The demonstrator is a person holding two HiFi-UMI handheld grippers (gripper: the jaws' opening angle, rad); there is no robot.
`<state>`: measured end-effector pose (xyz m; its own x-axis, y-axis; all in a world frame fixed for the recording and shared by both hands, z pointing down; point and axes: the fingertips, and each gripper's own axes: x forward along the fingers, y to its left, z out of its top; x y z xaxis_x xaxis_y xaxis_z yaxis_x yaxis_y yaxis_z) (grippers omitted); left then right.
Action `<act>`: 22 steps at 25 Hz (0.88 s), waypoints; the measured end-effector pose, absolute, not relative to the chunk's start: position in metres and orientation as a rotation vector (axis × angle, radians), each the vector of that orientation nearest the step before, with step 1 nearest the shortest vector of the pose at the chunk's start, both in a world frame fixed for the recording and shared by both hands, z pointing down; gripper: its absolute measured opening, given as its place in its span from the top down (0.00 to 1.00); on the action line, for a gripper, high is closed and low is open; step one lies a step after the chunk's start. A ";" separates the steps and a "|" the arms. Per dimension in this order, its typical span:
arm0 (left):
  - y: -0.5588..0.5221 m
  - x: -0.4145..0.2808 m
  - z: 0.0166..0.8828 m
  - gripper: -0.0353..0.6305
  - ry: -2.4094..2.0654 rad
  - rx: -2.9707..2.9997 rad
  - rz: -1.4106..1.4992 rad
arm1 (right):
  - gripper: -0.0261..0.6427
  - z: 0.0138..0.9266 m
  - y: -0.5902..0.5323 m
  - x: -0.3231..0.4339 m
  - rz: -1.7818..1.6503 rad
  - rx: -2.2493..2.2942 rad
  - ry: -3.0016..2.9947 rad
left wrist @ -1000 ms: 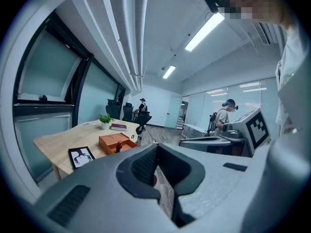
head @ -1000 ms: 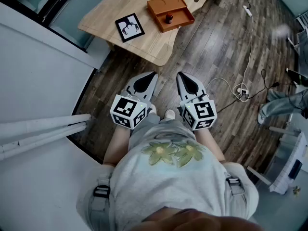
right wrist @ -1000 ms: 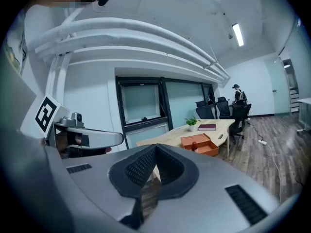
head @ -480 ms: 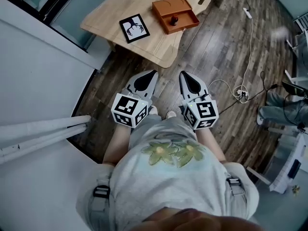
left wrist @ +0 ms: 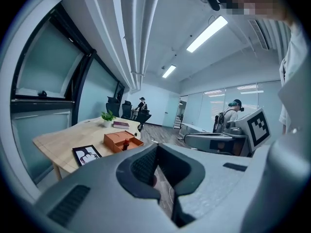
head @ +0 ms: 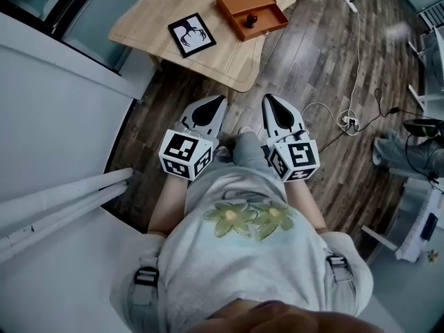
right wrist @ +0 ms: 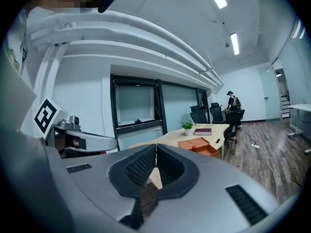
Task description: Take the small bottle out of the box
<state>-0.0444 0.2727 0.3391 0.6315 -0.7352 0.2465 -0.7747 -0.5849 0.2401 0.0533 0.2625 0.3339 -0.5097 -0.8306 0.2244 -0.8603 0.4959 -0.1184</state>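
Observation:
An orange box [head: 239,0] lies open on the wooden table [head: 166,9] ahead of me, with a small dark bottle [head: 251,21] standing in its tray. Both grippers hang low before the person's body, over the wooden floor and well short of the table. My left gripper [head: 221,99] is shut with nothing in it, and so is my right gripper [head: 266,97]. In the left gripper view the box [left wrist: 116,139] and the bottle [left wrist: 127,143] show far beyond the closed jaws. The right gripper view also shows the box [right wrist: 201,144] in the distance.
A black-framed picture [head: 191,35] lies on the table left of the box. A potted plant [left wrist: 107,116] and a book [left wrist: 120,124] sit at the table's far end. A cable and power strip [head: 347,125] lie on the floor at right. White tripod legs [head: 62,196] stand at left.
The person's leg has stepped forward between the two grippers, and the view has shifted slightly. Both grippers stay shut, side by side, at much the same place.

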 end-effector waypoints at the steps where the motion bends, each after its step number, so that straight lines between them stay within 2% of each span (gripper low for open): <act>1: 0.272 -0.044 0.342 0.94 -1.200 2.529 0.173 | 0.95 0.336 0.261 0.052 0.328 1.474 -2.594; 22: 0.138 -0.045 0.362 0.94 -1.178 2.478 0.235 | 0.94 0.349 0.110 0.057 0.329 1.437 -2.580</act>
